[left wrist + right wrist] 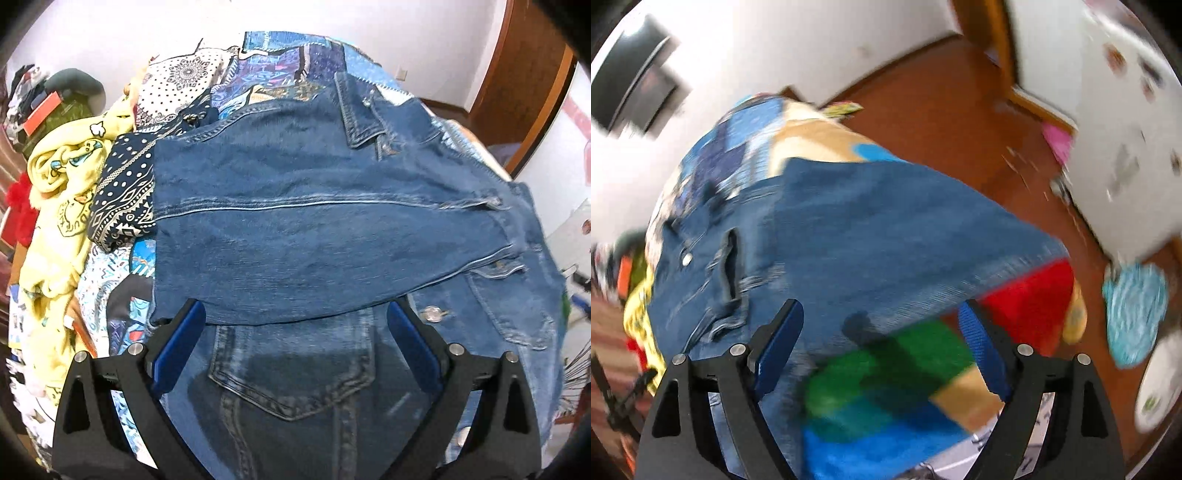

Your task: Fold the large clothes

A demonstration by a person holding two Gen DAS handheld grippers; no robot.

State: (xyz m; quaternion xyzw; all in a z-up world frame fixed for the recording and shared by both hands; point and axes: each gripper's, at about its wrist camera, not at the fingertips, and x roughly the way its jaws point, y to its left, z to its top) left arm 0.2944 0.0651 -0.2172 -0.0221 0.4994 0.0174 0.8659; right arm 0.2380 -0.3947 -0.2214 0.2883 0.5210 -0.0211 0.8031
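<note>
A blue denim jacket (314,229) lies spread on a bed, collar (364,110) at the far side. One sleeve is folded flat across its body. In the left wrist view my left gripper (295,308) hovers just above the jacket near a chest pocket (291,369), jaws wide open with nothing between the blue pads (181,343). The right wrist view is blurred. There the jacket (868,229) shows with its frayed hem toward me, and my right gripper (881,308) stands open over that hem, holding nothing.
A yellow garment (62,192), a dark patterned cloth (125,199) and a white dotted cloth (177,85) are piled left of the jacket on the patchwork bedspread (280,59). A red, green and blue blanket (894,376) lies by the hem. Wooden floor (942,110) lies beyond.
</note>
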